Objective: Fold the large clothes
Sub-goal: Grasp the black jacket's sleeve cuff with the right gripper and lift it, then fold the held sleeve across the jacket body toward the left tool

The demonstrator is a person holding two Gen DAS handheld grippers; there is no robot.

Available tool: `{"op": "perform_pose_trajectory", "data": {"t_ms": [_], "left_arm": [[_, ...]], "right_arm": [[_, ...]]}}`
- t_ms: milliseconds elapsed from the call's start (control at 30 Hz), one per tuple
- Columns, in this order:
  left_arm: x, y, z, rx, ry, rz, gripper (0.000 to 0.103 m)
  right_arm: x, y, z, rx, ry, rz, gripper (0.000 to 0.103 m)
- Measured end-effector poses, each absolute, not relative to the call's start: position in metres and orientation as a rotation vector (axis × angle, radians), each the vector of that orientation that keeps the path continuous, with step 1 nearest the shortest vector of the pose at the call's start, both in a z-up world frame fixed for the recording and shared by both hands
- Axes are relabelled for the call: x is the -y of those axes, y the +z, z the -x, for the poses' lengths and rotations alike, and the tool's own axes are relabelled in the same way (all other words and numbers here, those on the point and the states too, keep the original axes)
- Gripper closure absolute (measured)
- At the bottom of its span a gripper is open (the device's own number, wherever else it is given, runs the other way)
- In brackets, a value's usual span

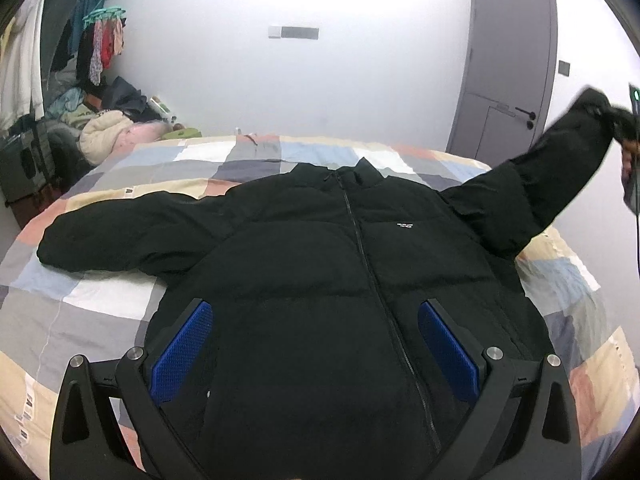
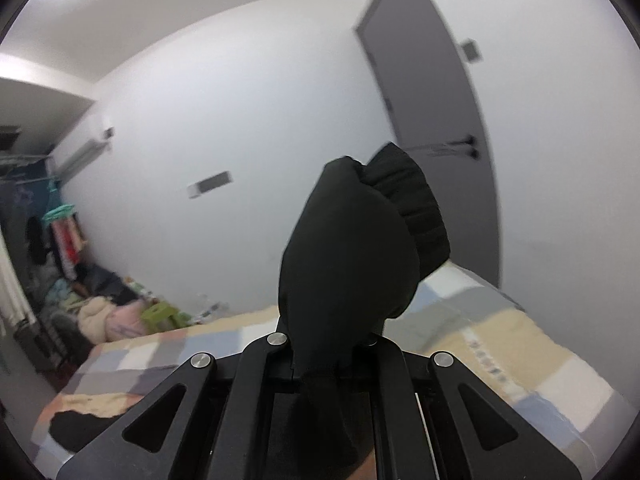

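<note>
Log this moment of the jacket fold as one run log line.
step: sleeve fold | right gripper: shut on sleeve, lifted | left gripper: open over jacket | bed: jacket zipped, flat

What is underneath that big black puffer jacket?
The black puffer jacket lies zipped, front up, on a bed with a patchwork quilt of grey, blue, cream and pink squares. The quilt shows all around it; whatever lies directly beneath the jacket's body is covered.

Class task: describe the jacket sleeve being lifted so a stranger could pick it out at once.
Find the patchwork-quilted bed and the black puffer jacket spread across it. One sleeve lies flat on the quilt; the raised sleeve slants off the bed toward the grey door, its ribbed cuff beyond the right gripper.
</note>
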State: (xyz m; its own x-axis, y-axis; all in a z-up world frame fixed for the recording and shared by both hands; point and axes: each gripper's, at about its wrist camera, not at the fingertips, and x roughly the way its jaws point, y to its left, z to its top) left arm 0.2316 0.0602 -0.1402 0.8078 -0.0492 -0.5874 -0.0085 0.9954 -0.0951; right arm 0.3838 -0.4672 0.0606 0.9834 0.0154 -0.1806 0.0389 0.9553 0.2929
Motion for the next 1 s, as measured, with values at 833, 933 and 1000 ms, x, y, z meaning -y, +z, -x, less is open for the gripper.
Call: {"op": "perform_pose_trajectory", "data": {"t_ms": [833, 933, 1000], "left_arm": [[-0.148, -0.178, -0.232, -0.684, 0.020, 0.192, 0.000], [-0.155, -0.185, -0.236, -0.699, 0.005, 0.220, 0.000], [-0.157, -0.188, -0.237, -0.709, 0.006, 0.219, 0.000]], "right_arm": [[0.050, -0.034, -0.420, -0.413, 0.468, 0.062, 0.095], [0.028, -0.070, -0.422, -0.460, 0.507, 0.077, 0.095], [0.011, -0.096, -0.423, -0.500, 0.528, 0.092, 0.095]]}}
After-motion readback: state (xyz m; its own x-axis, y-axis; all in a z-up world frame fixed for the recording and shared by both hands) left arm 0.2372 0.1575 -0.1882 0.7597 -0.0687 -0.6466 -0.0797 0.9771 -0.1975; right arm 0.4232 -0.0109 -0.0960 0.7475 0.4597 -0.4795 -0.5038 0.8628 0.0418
